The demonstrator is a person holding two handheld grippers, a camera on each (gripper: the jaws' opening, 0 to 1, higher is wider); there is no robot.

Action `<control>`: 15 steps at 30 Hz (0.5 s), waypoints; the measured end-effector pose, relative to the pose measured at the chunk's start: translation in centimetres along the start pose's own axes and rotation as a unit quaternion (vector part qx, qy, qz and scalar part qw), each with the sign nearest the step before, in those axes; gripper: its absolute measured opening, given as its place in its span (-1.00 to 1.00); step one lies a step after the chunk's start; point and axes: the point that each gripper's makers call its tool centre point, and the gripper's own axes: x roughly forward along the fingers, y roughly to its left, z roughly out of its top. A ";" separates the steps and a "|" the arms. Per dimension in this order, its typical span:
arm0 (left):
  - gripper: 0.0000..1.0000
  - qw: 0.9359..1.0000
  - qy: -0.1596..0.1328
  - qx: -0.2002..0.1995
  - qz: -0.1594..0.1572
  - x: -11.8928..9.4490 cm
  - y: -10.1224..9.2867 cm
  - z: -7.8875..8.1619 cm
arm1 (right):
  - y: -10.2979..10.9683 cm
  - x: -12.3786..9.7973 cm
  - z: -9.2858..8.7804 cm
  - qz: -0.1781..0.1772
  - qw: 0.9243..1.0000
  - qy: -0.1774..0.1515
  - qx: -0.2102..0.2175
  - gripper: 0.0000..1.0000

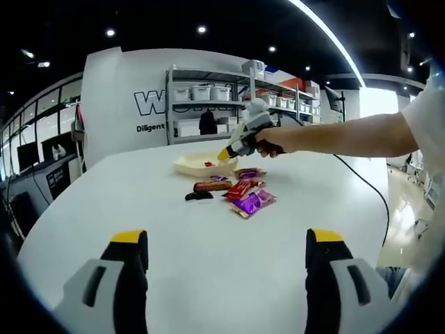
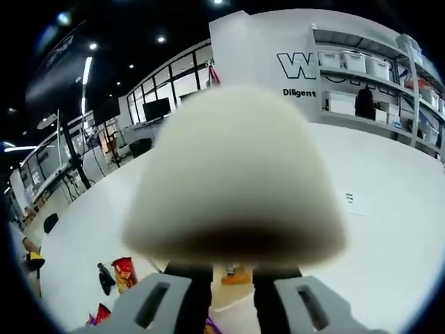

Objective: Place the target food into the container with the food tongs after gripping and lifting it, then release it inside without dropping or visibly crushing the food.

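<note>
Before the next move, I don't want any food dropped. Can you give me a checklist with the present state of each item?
1. Right gripper over the container: ok, its tip hangs above the container's rim.
2. Food gripped: cannot tell; a blurred pale shape blocks the right gripper view.
3. Right jaws open or shut: cannot tell.
4. Left gripper out of the way: ok, open and empty, above the bare table.
5. Snack packets outside the container: ok, lying on the table beside it.
</note>
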 end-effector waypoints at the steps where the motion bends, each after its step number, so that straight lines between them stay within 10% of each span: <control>1: 0.86 1.000 0.000 -0.001 0.000 0.0 0.0 0.0 | 0.0 -0.1 0.0 -0.001 1.000 -0.001 -0.002 -0.70; 15: 0.85 1.000 -0.003 0.010 -0.005 -0.4 -1.0 0.5 | 0.6 -2.9 -0.1 0.007 1.000 -0.014 -0.012 -0.68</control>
